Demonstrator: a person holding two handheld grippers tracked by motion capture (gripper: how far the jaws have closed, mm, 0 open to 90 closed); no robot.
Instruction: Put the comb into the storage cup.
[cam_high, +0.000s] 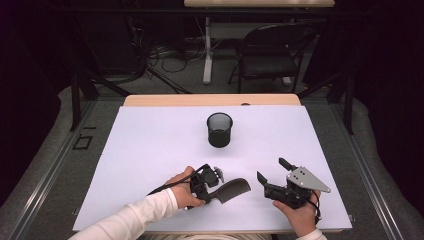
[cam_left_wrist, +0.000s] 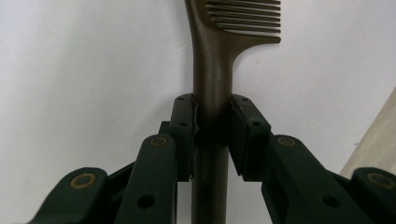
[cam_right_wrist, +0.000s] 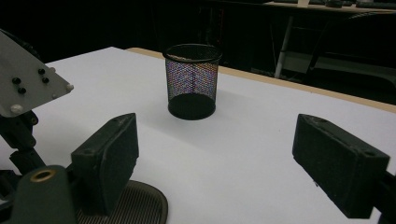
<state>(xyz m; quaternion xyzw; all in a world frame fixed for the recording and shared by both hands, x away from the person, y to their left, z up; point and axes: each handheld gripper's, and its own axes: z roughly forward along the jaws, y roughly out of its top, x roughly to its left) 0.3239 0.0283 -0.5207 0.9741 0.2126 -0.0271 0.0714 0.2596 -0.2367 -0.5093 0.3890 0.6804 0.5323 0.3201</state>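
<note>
A dark brown wide-toothed comb (cam_high: 234, 189) lies low over the white table (cam_high: 150, 145) near its front edge. My left gripper (cam_high: 210, 193) is shut on the comb's handle. In the left gripper view both pads (cam_left_wrist: 183, 122) press the handle (cam_left_wrist: 212, 79) from either side, and the teeth (cam_left_wrist: 245, 18) point to the right at the top. My right gripper (cam_high: 272, 170) stands open just right of the comb with nothing between its jaws. In the right gripper view its pads (cam_right_wrist: 109, 156) are wide apart, and the comb's toothed end (cam_right_wrist: 137, 205) lies at the lower left.
A black mesh cup (cam_high: 220, 129) stands upright in the middle of the table, beyond both grippers, also ahead in the right gripper view as the cup (cam_right_wrist: 192, 81). A black folding chair (cam_high: 270, 52) and desk legs stand past the far edge.
</note>
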